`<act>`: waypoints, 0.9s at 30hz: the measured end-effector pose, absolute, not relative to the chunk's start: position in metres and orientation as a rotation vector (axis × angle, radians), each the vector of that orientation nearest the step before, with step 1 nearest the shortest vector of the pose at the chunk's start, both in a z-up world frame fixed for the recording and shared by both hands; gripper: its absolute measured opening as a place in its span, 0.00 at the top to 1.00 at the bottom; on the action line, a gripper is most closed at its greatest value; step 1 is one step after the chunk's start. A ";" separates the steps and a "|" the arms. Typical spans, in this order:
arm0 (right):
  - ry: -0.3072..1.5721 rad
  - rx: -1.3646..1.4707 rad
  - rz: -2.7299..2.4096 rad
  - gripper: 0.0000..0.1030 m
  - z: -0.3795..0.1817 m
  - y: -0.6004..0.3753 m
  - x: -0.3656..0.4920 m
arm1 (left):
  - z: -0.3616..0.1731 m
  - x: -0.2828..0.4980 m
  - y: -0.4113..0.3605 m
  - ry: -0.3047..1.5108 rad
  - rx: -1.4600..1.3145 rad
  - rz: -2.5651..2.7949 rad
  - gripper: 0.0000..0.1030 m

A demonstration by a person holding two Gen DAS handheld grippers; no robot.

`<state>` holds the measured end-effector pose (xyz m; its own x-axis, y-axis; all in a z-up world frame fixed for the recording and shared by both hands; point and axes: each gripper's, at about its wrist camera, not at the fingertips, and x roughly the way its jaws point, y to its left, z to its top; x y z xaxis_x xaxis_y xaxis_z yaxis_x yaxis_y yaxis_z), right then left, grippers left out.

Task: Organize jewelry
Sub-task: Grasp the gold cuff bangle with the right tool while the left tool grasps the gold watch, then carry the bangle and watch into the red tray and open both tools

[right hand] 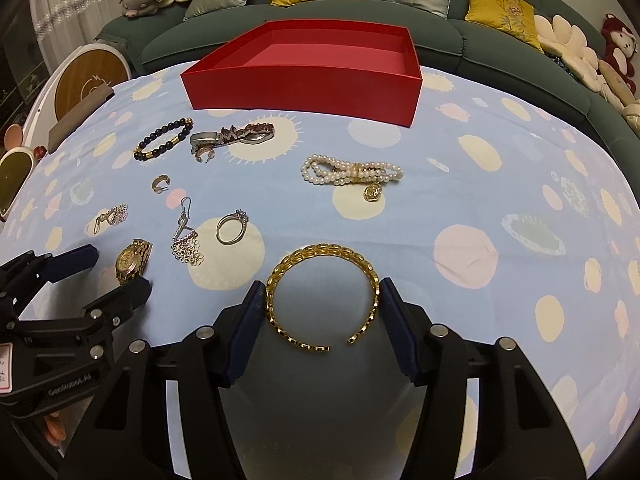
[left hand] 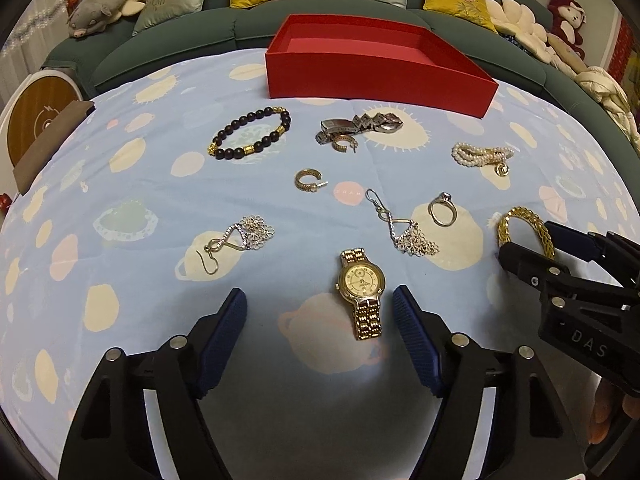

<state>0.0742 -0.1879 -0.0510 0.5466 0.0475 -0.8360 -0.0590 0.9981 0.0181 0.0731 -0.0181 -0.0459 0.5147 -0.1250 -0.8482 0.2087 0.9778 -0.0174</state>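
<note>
An empty red box (left hand: pixel 376 76) stands at the far side of the table; it also shows in the right wrist view (right hand: pixel 304 80). Jewelry lies scattered on the blue patterned cloth. My left gripper (left hand: pixel 320 308) is open, its fingers on either side of a gold watch (left hand: pixel 362 284). My right gripper (right hand: pixel 322 300) has its pads against both sides of a gold cuff bracelet (right hand: pixel 320 258) that lies on the cloth; it also shows in the left wrist view (left hand: pixel 520 216). A silver ring (right hand: pixel 232 224) and a pearl bracelet (right hand: pixel 352 172) lie beyond it.
A dark bead bracelet (left hand: pixel 250 132), a silver watch (left hand: pixel 360 124), two gold hoop earrings (left hand: pixel 308 180), and two silver dangling earrings (left hand: pixel 400 228) lie on the cloth. A green sofa (left hand: pixel 200 36) with cushions runs behind the table. A round wooden stool (left hand: pixel 36 120) stands left.
</note>
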 end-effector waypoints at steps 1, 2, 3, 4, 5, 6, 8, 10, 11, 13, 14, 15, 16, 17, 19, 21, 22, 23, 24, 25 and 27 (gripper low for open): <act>0.990 -0.009 0.064 0.46 -0.050 -0.189 0.073 | -0.046 0.074 -0.018 1.012 0.086 -0.202 0.34; 0.991 -0.005 0.066 0.46 -0.049 -0.190 0.072 | -0.046 0.074 -0.018 1.014 0.083 -0.202 0.35; 0.989 -0.004 0.064 0.46 -0.048 -0.190 0.072 | -0.045 0.074 -0.018 1.010 0.076 -0.206 0.38; 0.985 -0.002 0.062 0.46 -0.047 -0.191 0.071 | -0.044 0.074 -0.018 1.009 0.071 -0.212 0.43; 0.983 0.000 0.064 0.46 -0.046 -0.192 0.070 | -0.044 0.073 -0.018 1.008 0.069 -0.217 0.46; 0.981 0.004 0.064 0.46 -0.045 -0.193 0.070 | -0.043 0.073 -0.018 1.007 0.070 -0.224 0.51; 0.977 0.005 0.063 0.46 -0.043 -0.193 0.069 | -0.042 0.072 -0.020 1.003 0.077 -0.240 0.65; 0.977 0.006 0.063 0.46 -0.042 -0.194 0.069 | -0.042 0.071 -0.023 0.999 0.092 -0.254 0.77; 0.977 0.006 0.063 0.46 -0.042 -0.194 0.068 | -0.042 0.071 -0.024 0.999 0.095 -0.258 0.78; 0.973 0.008 0.064 0.46 -0.041 -0.194 0.068 | -0.041 0.070 -0.025 1.000 0.089 -0.266 0.80; 0.970 0.008 0.065 0.46 -0.040 -0.194 0.068 | -0.040 0.070 -0.025 1.001 0.084 -0.268 0.80; 0.966 0.007 0.066 0.46 -0.039 -0.194 0.067 | -0.039 0.070 -0.024 1.001 0.074 -0.273 0.80; 0.961 0.008 0.066 0.46 -0.037 -0.194 0.067 | -0.038 0.070 -0.024 0.998 0.065 -0.278 0.80; 0.957 0.011 0.068 0.46 -0.036 -0.194 0.066 | -0.036 0.069 -0.023 0.994 0.057 -0.279 0.80; 0.945 0.013 0.070 0.46 -0.031 -0.194 0.065 | -0.031 0.068 -0.021 0.984 0.038 -0.290 0.80; 0.932 0.015 0.074 0.46 -0.026 -0.193 0.065 | -0.024 0.066 -0.018 0.973 0.013 -0.302 0.80; 0.925 0.015 0.077 0.46 -0.024 -0.192 0.064 | -0.020 0.065 -0.017 0.965 0.003 -0.308 0.80; 0.918 0.017 0.079 0.46 -0.021 -0.191 0.064 | -0.016 0.064 -0.016 0.956 -0.004 -0.313 0.80; 0.911 0.018 0.082 0.46 -0.019 -0.191 0.063 | -0.012 0.063 -0.016 0.945 -0.009 -0.317 0.80; 0.905 0.019 0.083 0.46 -0.016 -0.190 0.063 | -0.008 0.062 -0.015 0.938 -0.012 -0.319 0.80; 0.890 0.027 0.087 0.46 -0.010 -0.190 0.063 | 0.002 0.062 -0.015 0.925 -0.024 -0.328 0.80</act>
